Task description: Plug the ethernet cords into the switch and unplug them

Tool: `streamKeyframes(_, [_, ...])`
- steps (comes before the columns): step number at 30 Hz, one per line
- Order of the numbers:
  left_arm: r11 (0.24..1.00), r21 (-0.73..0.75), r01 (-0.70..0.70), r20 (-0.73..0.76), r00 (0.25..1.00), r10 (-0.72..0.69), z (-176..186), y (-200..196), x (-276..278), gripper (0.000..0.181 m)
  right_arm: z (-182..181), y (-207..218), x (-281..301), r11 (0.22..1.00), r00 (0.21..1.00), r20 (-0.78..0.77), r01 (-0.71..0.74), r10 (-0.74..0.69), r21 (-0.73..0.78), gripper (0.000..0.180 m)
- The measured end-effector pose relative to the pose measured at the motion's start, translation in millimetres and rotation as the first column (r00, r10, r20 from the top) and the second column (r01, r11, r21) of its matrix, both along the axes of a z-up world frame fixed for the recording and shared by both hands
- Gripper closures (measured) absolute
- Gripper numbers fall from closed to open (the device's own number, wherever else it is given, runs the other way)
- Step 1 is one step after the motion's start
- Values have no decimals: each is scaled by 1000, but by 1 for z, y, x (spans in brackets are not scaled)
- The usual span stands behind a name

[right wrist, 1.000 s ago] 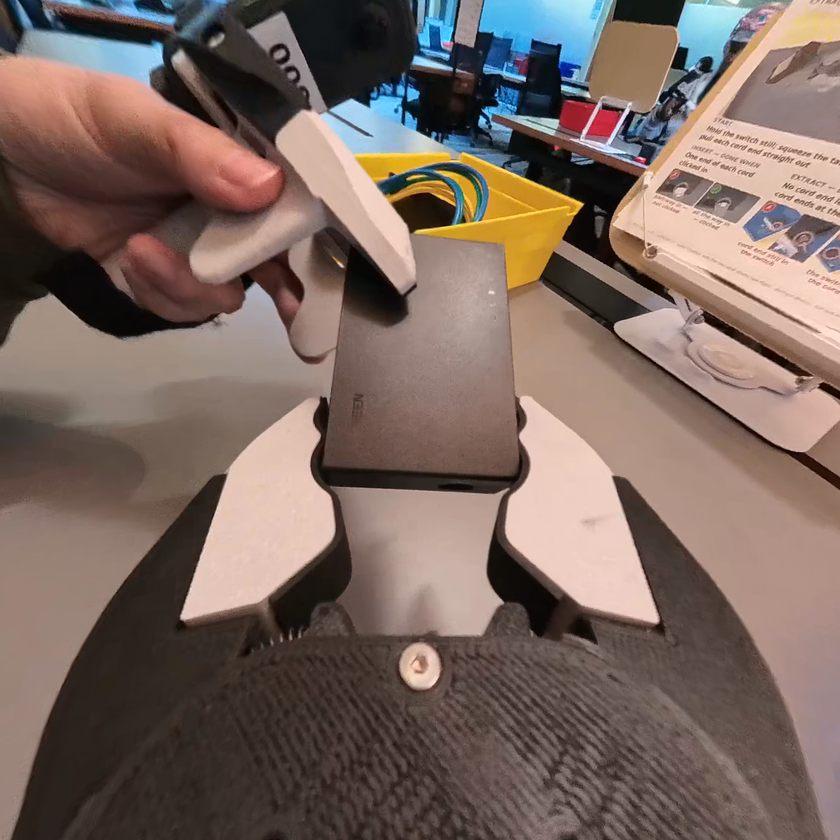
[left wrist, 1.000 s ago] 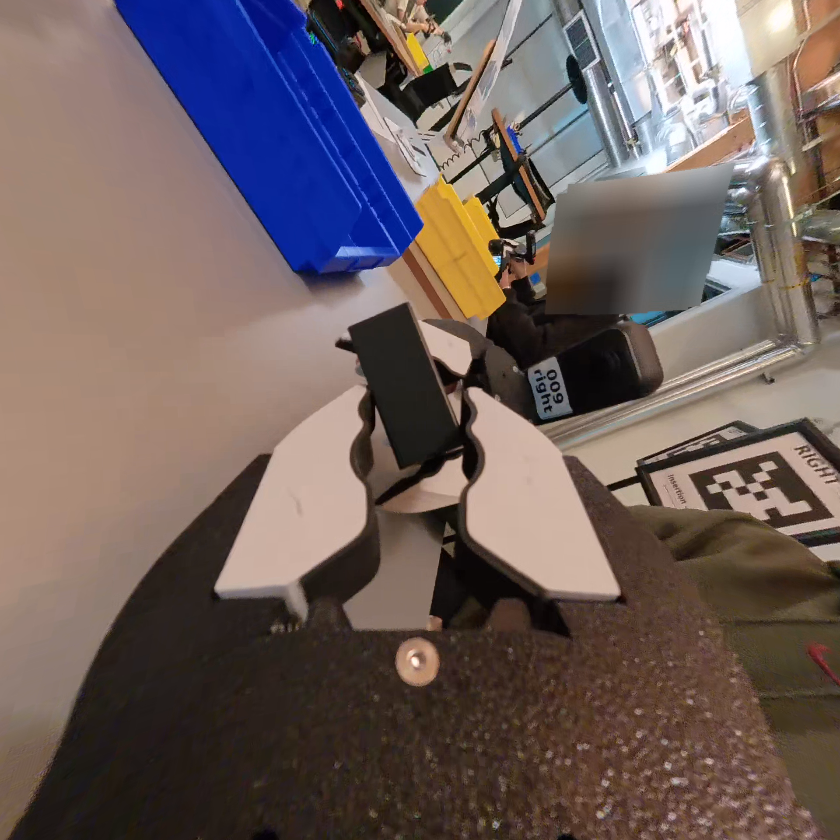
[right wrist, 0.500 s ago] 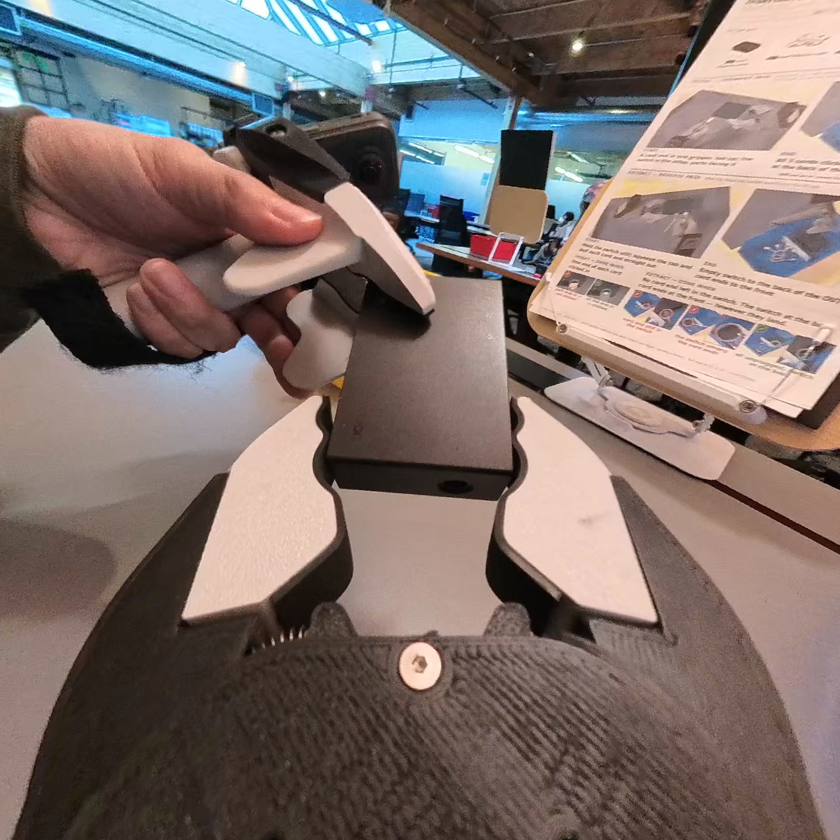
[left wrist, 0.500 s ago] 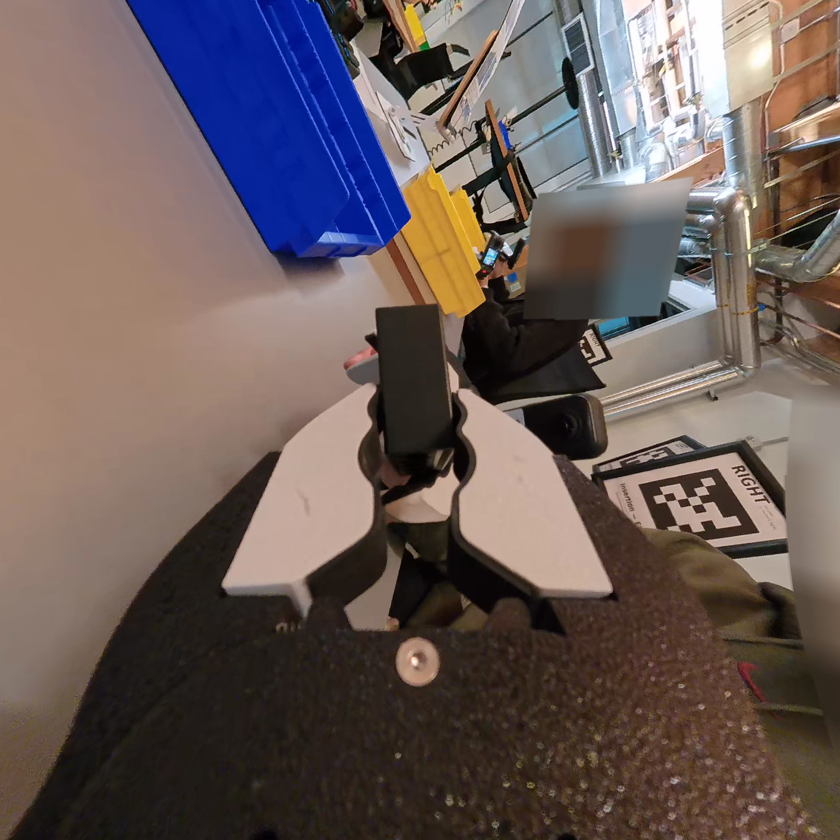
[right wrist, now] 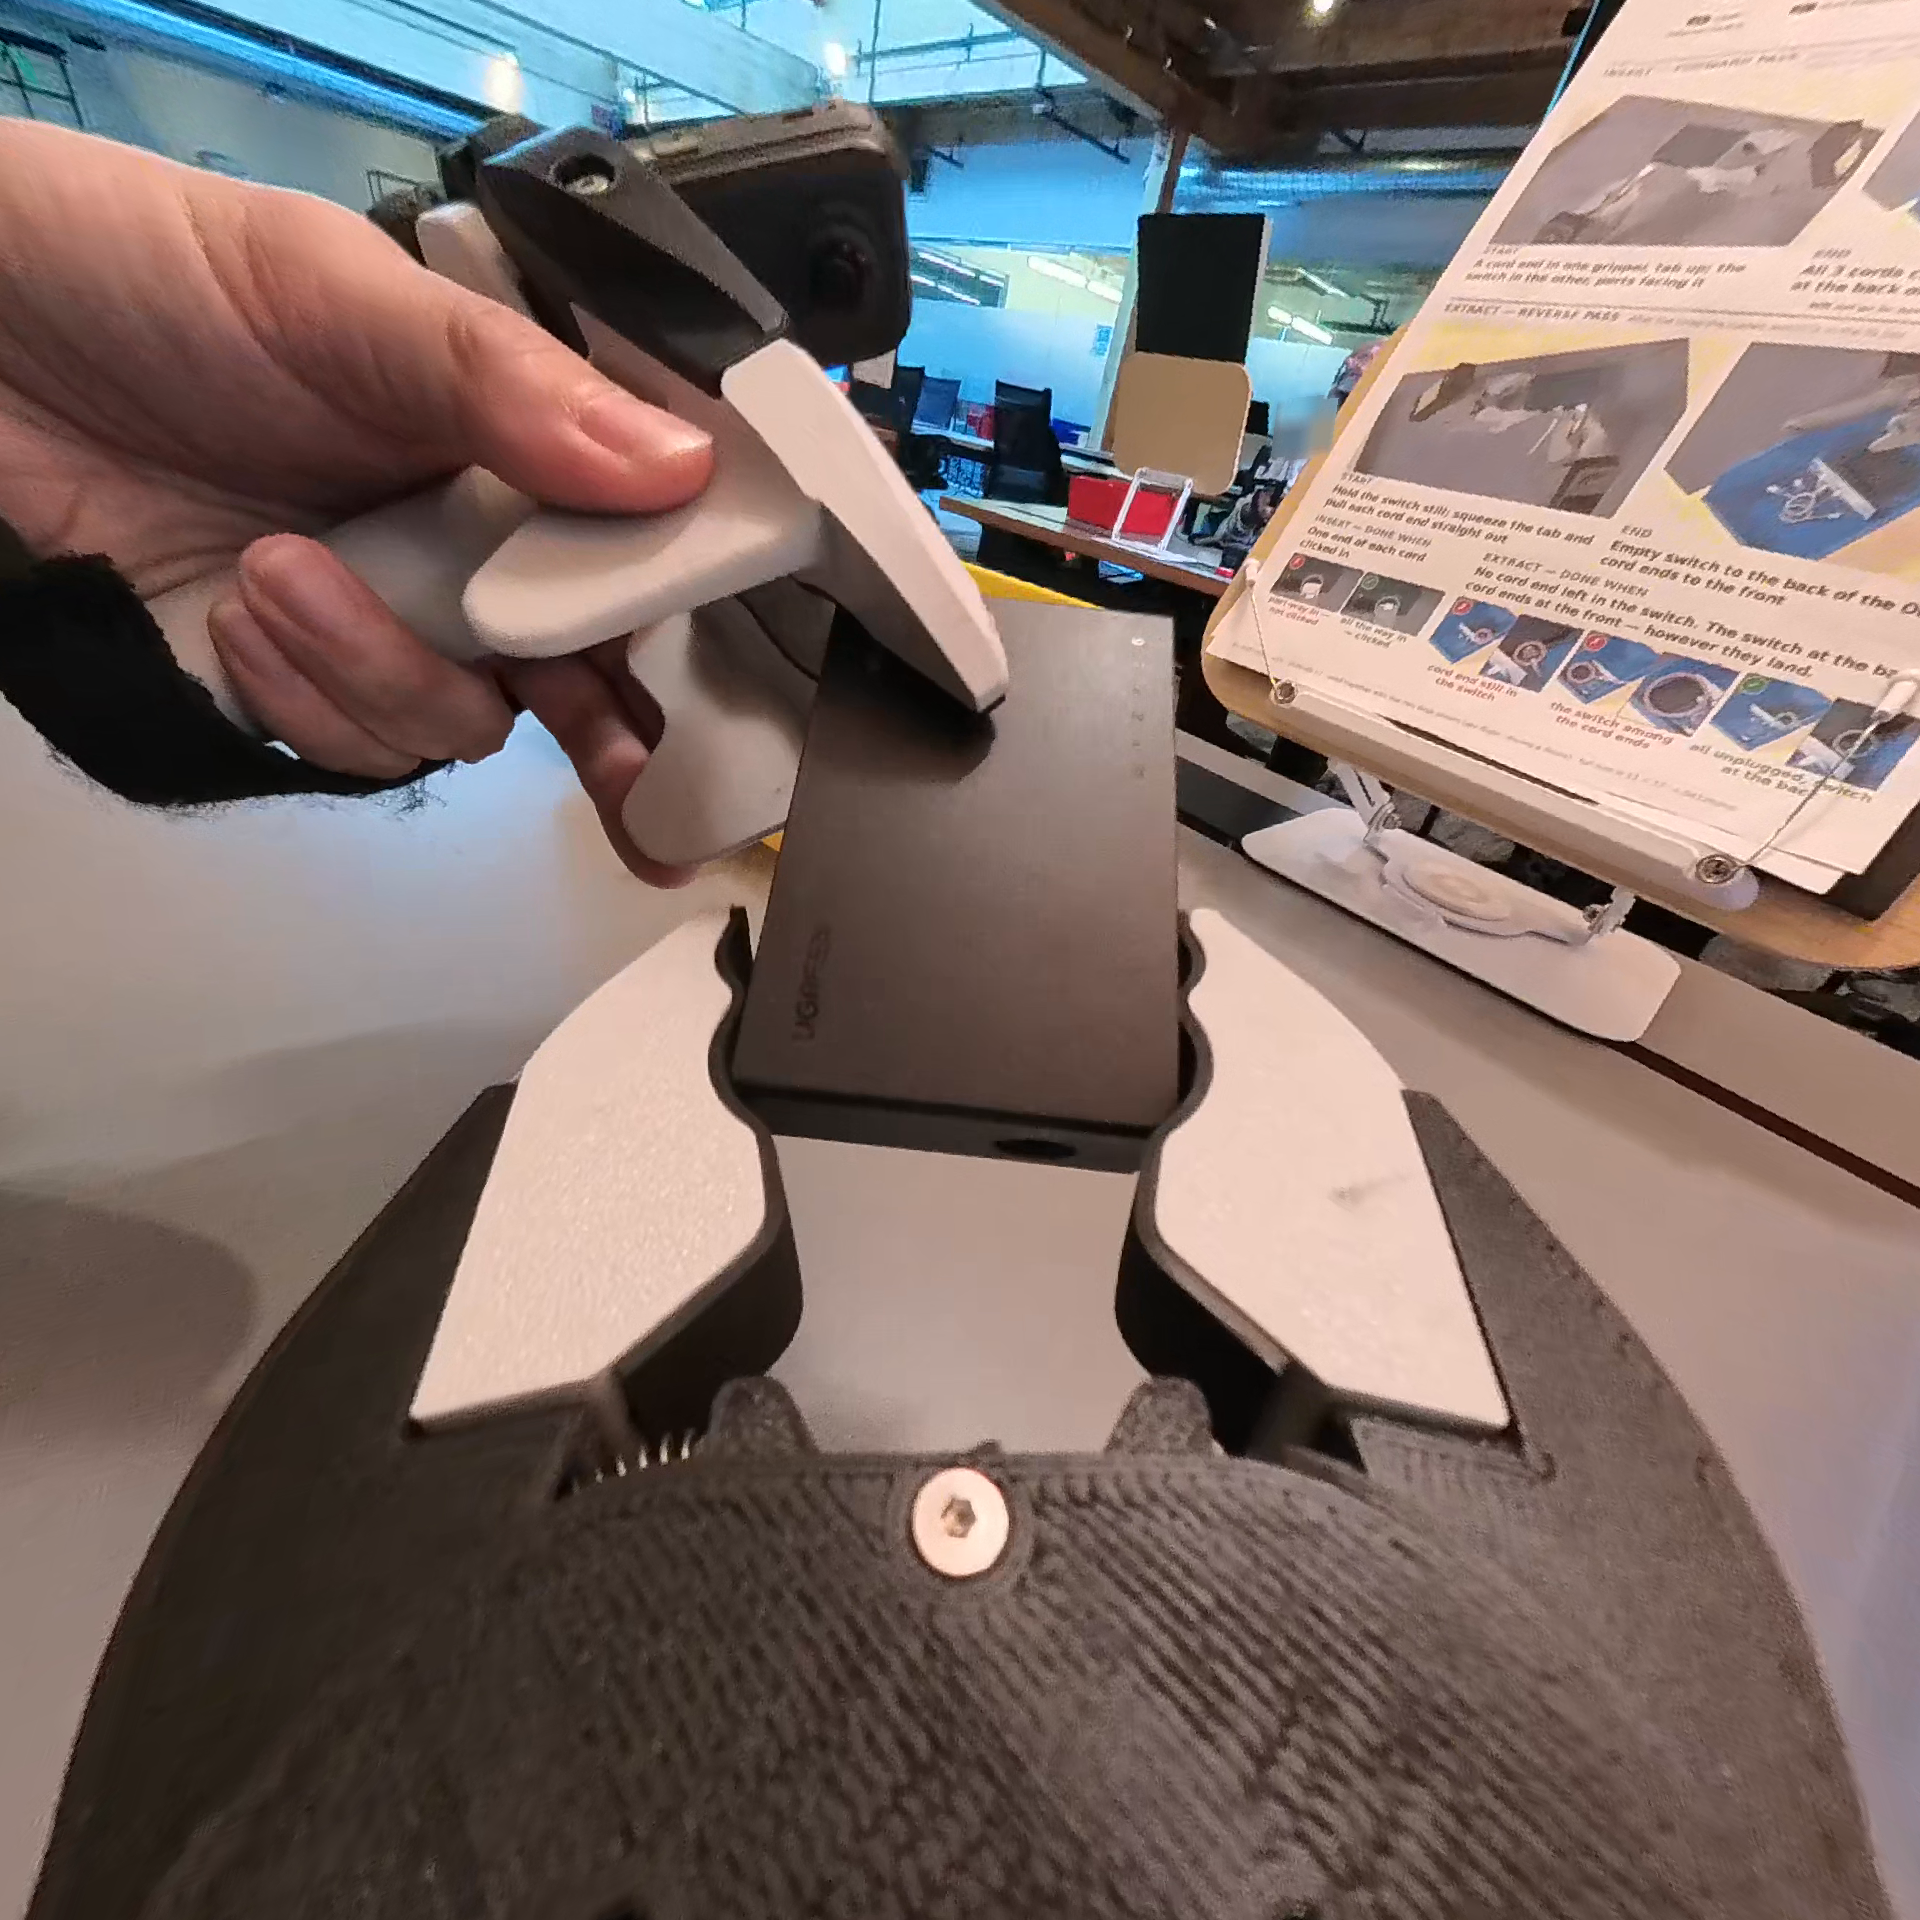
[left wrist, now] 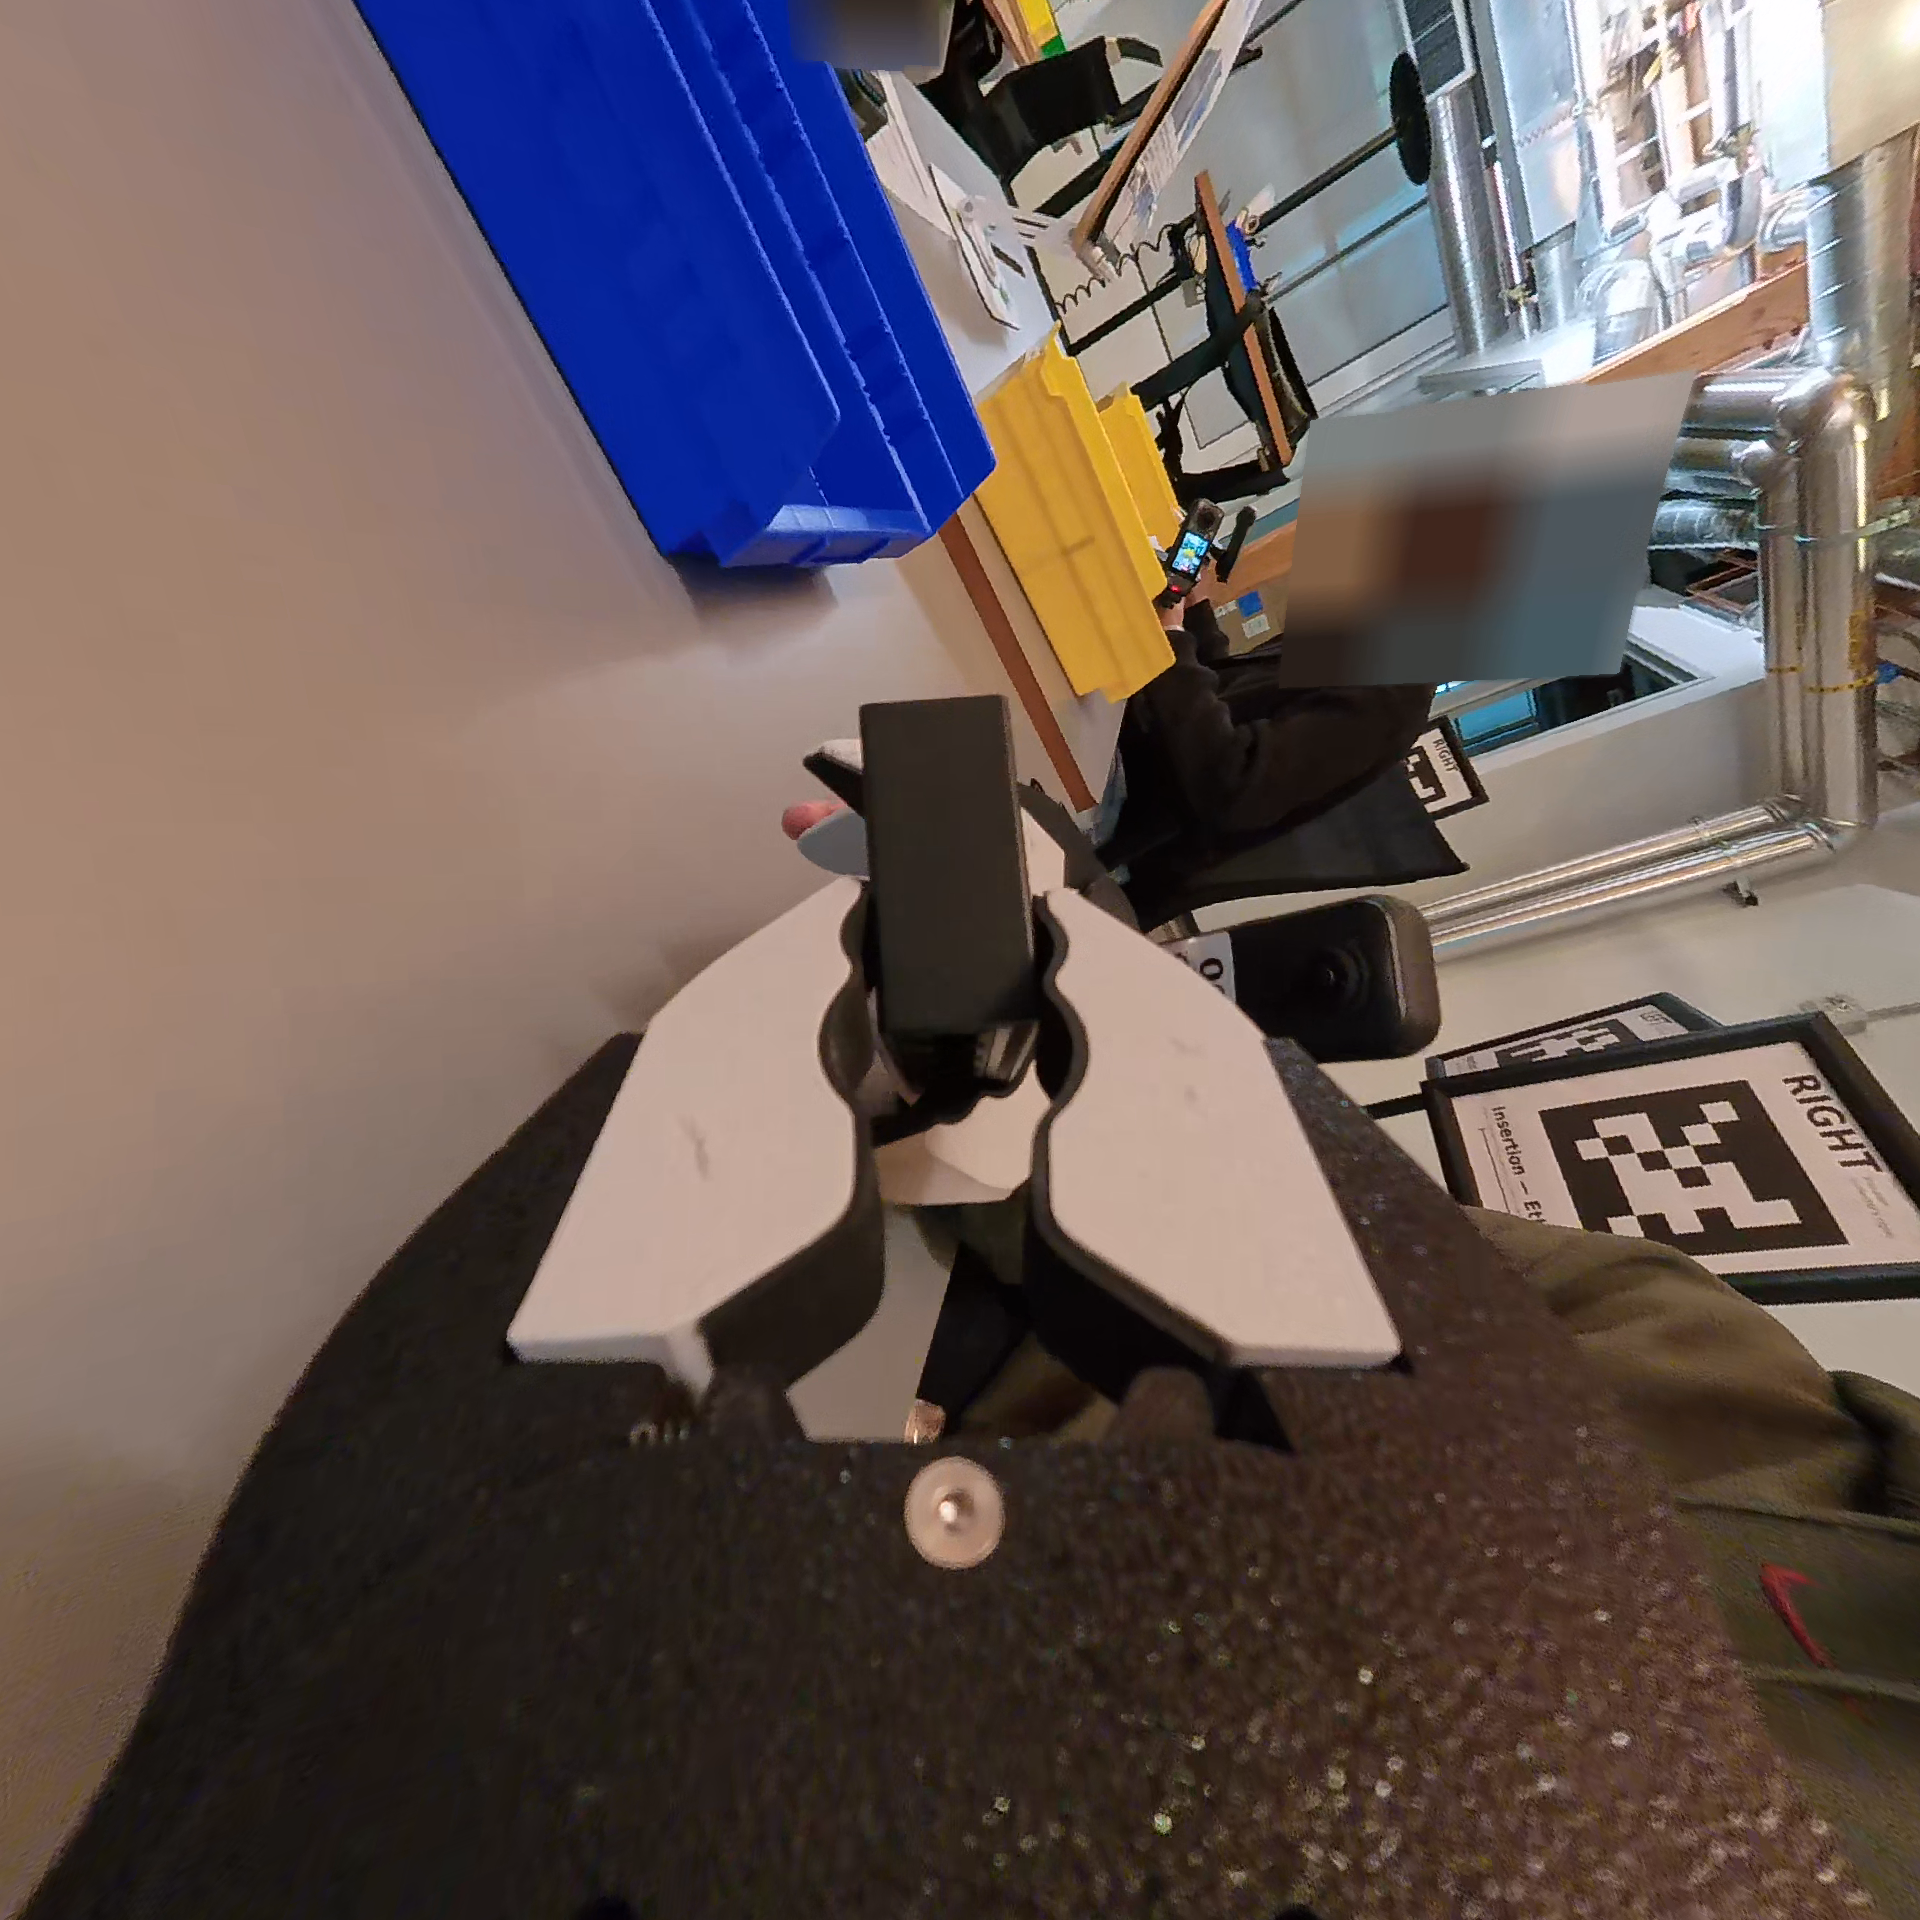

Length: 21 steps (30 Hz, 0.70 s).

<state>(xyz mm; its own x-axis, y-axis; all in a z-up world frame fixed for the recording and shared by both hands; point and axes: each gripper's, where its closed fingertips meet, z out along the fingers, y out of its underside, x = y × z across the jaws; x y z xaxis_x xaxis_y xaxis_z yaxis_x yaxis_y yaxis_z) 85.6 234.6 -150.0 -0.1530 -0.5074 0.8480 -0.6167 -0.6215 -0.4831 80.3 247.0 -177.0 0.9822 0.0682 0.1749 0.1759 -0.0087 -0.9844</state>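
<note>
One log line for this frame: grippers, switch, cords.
left gripper: shut on switch | right gripper: shut on switch | cords: none visible | switch: off table

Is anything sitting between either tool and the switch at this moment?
Nothing visible does. The right tool grips the black switch at its near end, and the left tool clamps its far end across the thin sides. No ethernet cord shows in either view.
</note>
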Motion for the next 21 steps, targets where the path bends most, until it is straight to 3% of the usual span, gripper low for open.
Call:
streamKeyframes(10, [1000, -1, -25, 45, 999, 25, -4, 5, 3, 149, -8, 2, 3, 999, 983, -181, -24, 19, -24, 105])
streamKeyframes(16, [994, 89, -60, 96, 994, 51, 5, 16, -3, 146, -10, -1, 20, 1000, 976, -219, 11, -13, -11, 105])
streamKeyframes(19, [961, 238, -144, 166, 980, 106, 15, 35, -13, 146, -8, -6, 36, 998, 978, -203, 57, -53, 14, 105])
streamKeyframes(21, [875, 414, -251, 183, 965, 190, 18, 72, -28, 146, -7, -10, 47, 997, 975, -209, 80, -73, 24, 105])
